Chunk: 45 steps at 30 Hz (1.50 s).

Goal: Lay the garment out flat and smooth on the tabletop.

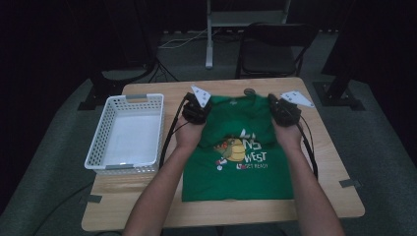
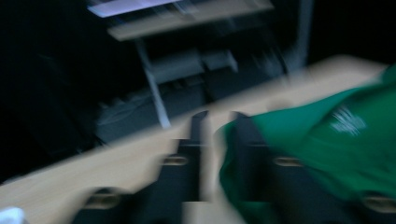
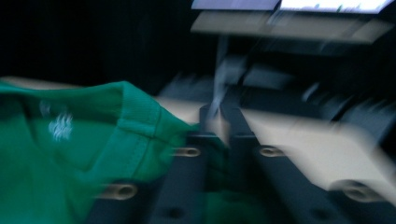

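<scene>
A green T-shirt (image 1: 236,172) with a cartoon print lies flat on the wooden table (image 1: 334,162), collar at the far side. My left gripper (image 1: 195,109) sits at the shirt's far left shoulder. My right gripper (image 1: 285,110) is at the far right shoulder. In the left gripper view the jaws (image 2: 218,119) stand close together with the green cloth's (image 2: 327,140) edge between them. In the right gripper view the gripper (image 3: 219,114) is nearly closed, with green fabric (image 3: 70,154) bunched between its jaws. Both gripper views are motion-blurred.
A white plastic basket (image 1: 98,142) stands on the table's left side, beside the shirt. Beyond the far edge are a dark folding chair (image 1: 273,44) and a desk leg (image 1: 210,39). Bare wood shows to the right of the shirt and along the near edge.
</scene>
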{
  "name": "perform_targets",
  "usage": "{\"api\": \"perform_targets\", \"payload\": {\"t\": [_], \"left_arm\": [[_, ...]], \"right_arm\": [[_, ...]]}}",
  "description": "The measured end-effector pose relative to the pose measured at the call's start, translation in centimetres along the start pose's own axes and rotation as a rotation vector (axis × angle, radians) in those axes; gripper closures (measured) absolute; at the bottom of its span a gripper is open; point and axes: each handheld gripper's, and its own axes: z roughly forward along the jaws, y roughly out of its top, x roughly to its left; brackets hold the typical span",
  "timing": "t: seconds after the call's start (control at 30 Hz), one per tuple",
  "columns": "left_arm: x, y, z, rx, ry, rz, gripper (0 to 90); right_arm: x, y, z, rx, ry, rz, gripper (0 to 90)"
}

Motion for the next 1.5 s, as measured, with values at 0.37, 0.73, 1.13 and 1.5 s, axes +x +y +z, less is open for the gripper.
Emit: {"api": "perform_targets", "payload": {"t": [0.37,0.73,1.13,1.5], "left_arm": [[0.8,-0.1,1.2,0.104,-0.041,-0.092,22.3],[-0.6,-1.0,0.8,0.245,-0.132,-0.037,22.2],[-1.0,-2.7,-0.7,0.326,-0.226,-0.019,9.3],[-1.3,-5.2,-2.2,0.445,-0.24,0.03,9.4]], "right_arm": [[-0.7,1.3,1.2,0.022,-0.01,0.062,12.0],[0.4,1.2,0.8,0.097,0.009,0.013,11.9],[0.7,-0.2,-0.4,0.191,0.021,0.048,10.6],[0.2,-1.1,-2.9,0.251,0.04,0.03,10.7]]}}
